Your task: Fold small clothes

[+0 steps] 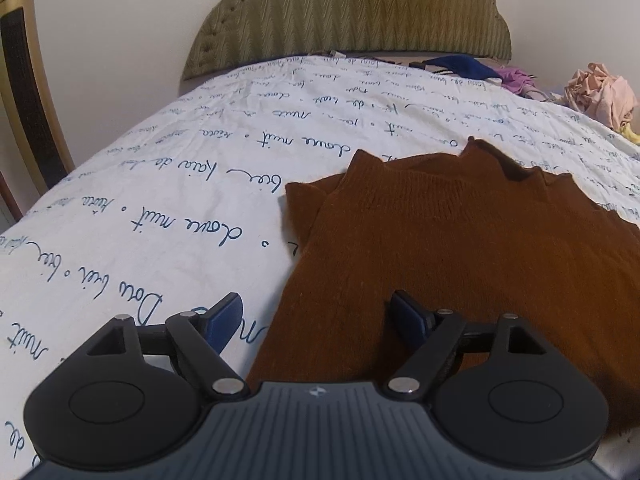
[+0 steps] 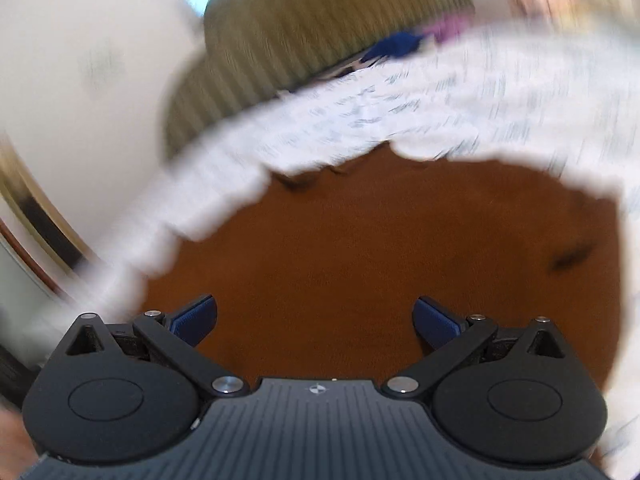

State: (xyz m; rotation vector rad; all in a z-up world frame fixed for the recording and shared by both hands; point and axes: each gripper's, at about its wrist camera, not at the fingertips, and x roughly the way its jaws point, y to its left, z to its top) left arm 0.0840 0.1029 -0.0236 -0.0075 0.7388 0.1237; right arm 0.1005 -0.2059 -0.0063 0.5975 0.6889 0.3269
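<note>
**A:** What could have gone wrong at that moment?

**B:** The brown sweater (image 1: pixel 460 248) lay flat on the white bedsheet (image 1: pixel 168 184), partly folded I think, with its collar toward the headboard (image 1: pixel 352 12). The left gripper (image 1: pixel 316 320) stood wide open and held nothing; one finger was over the sheet, the other over the sweater's edge. If it closed there, it could pinch the sheet together with the knit, and the fold would drag.

**A:** And the other one?

**B:** The right gripper (image 2: pixel 316 320) was also wide open and empty, above the middle of the sweater. Its picture was very blurred, so a hurried grasp could take only the top layer, or disturb the fold.

**A:** How many things did you count?

**B:** One sweater in work, two grippers, one headboard. Far at the bed's corner lay a blue cloth (image 1: pixel 460 65), something purple (image 1: pixel 516 78) and one pink crumpled pile (image 1: pixel 600 94); how many pieces in it, I could not tell.
</note>
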